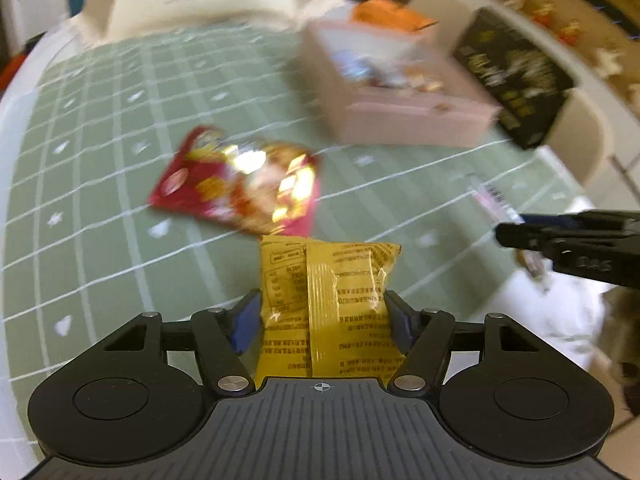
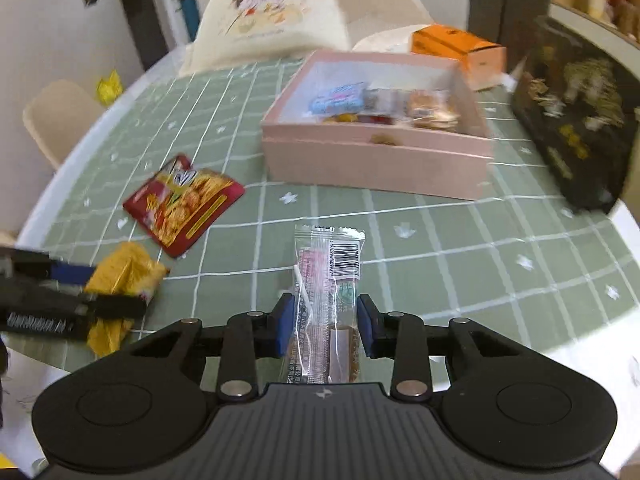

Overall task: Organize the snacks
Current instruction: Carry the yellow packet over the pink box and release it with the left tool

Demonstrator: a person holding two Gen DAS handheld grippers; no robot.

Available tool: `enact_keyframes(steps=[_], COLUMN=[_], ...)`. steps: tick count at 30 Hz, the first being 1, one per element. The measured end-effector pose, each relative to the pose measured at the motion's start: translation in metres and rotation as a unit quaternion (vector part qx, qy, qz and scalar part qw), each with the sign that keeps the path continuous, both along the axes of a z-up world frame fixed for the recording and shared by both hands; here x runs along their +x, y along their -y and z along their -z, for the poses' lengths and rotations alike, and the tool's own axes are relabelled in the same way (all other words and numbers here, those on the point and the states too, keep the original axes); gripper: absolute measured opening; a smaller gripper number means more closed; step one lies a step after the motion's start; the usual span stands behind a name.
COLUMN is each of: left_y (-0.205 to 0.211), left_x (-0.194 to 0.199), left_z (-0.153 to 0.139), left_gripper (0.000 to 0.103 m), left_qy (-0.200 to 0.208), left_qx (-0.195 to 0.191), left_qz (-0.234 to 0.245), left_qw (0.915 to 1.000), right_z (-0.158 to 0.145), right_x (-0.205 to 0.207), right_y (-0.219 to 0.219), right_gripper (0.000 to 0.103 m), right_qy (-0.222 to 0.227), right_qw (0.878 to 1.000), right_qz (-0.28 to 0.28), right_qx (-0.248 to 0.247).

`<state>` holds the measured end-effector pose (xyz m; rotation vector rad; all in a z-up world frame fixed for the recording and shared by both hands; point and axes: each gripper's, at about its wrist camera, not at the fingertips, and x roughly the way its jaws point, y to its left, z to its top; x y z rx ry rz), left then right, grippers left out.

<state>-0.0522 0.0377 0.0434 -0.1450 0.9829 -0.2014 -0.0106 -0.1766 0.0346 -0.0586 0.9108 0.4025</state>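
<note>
My left gripper [image 1: 323,304] is shut on a yellow snack packet [image 1: 340,280], its blue pads pressing both sides and its printed back facing the camera. In the right wrist view this gripper [image 2: 116,288] and the yellow packet [image 2: 124,264] sit at the near left table edge. My right gripper [image 2: 326,312] is shut on a clear-wrapped snack bar [image 2: 328,264] with a barcode, which points away from me. A red snack bag [image 2: 184,200] lies flat on the green checked tablecloth [image 2: 440,240]. Beyond it an open pink box [image 2: 376,160] holds several snacks.
A black printed box [image 2: 576,128] leans at the right of the pink box, and an orange carton [image 2: 456,48] stands behind it. A chair with a cream cushion [image 2: 268,12] is at the far side. The round table's edge curves close on both sides.
</note>
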Motion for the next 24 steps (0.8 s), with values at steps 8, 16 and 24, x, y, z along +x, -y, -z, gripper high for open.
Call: enact_keyframes(steps=[8,16,24], left_y=[0.021,0.034,-0.003], left_x=[0.066,0.176,0.095], left_z=[-0.112,-0.101,-0.035], left_gripper=[0.071,0.066,0.065], left_qy=[0.141,0.159,0.096], left_qx=[-0.108,-0.130,-0.147], left_qz=[0.037,-0.010,-0.033], left_qw=[0.9835,0.9786,0.9839], right_z=[-0.031,-0.046,-0.040], right_x=[-0.011,-0.019,-0.004], right_y=[0.048,0.040,0.058], right_gripper=[0.033,0.033,0.033], right_qy=[0.034,0.062,0.019], right_qw=[0.998,0.996,0.996], right_qz=[0.056,0.061,0.075], right_qx=[0.013,0.024,0.045])
